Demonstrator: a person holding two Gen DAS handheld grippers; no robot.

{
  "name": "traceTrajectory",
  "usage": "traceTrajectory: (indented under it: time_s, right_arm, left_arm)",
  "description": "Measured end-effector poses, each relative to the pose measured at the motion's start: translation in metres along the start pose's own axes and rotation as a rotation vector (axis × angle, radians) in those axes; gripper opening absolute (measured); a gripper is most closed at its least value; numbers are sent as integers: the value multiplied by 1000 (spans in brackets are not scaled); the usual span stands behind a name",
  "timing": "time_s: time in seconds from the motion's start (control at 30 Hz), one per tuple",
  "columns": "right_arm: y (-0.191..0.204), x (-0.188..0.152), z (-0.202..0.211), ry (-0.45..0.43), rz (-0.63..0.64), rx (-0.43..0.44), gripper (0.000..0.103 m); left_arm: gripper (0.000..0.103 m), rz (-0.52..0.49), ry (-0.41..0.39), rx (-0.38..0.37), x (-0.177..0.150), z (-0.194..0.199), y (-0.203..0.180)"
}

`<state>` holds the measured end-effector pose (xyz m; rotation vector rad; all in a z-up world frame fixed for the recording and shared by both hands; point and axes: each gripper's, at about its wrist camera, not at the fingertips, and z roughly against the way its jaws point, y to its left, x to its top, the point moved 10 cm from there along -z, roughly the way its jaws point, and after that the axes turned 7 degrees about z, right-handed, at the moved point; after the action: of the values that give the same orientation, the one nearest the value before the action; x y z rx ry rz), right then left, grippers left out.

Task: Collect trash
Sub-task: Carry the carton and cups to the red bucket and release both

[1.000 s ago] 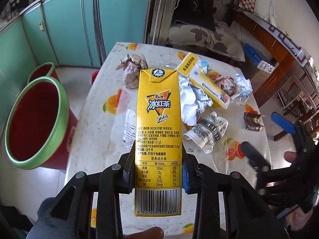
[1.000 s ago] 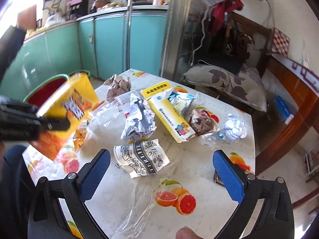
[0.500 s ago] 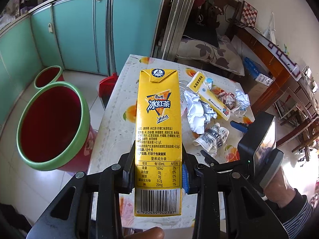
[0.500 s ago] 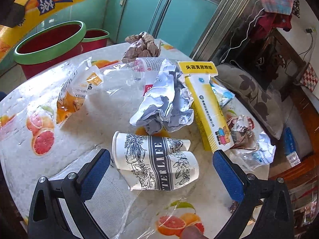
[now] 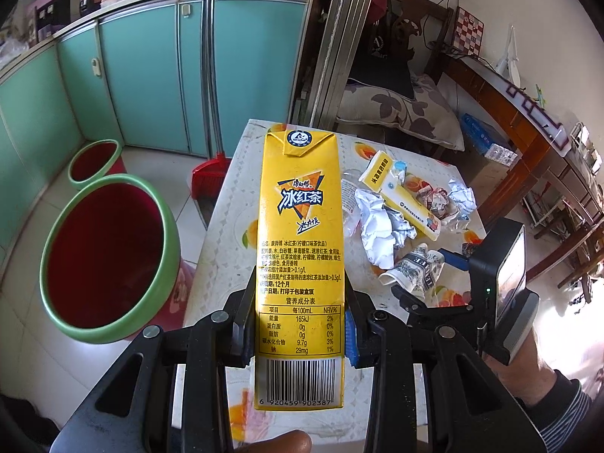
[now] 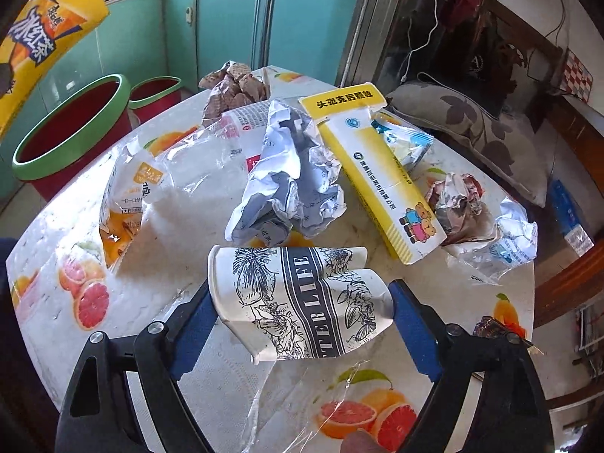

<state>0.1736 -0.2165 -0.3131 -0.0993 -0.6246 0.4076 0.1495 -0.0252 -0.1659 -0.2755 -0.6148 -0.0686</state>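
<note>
My left gripper (image 5: 300,324) is shut on a yellow iced-tea carton (image 5: 300,249) and holds it upright in the air, above the table's left edge; the carton also shows in the right wrist view (image 6: 41,34). A red bin with a green rim (image 5: 105,256) stands on the floor to its left. My right gripper (image 6: 302,313) is down on the table with its blue pads against both sides of a crushed printed paper cup (image 6: 302,302), which lies on its side. The cup also shows in the left wrist view (image 5: 413,271).
On the fruit-print table (image 6: 124,271) lie crumpled white paper (image 6: 290,173), a long yellow box (image 6: 377,173), clear plastic wrappers (image 6: 151,173), a brown wad (image 6: 234,90) and foil wads (image 6: 460,204). A second smaller red bin (image 5: 94,158) and a red dustpan (image 5: 209,177) stand by the teal cabinets.
My left gripper has lifted the carton higher and back from the table. My right gripper has moved forward and down and closed its pads onto the paper cup.
</note>
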Motion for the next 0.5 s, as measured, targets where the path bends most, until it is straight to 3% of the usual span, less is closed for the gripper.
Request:
traceTrajectory:
  time_s: [0.3, 0.5]
  right_arm:
    - [-7, 28, 72, -91, -43, -62, 88]
    - [8, 69, 113, -152, -54, -79, 88]
  left_arm:
    - [33, 0, -39, -5, 11, 11, 11]
    - [33, 20, -96, 62, 39, 17, 57]
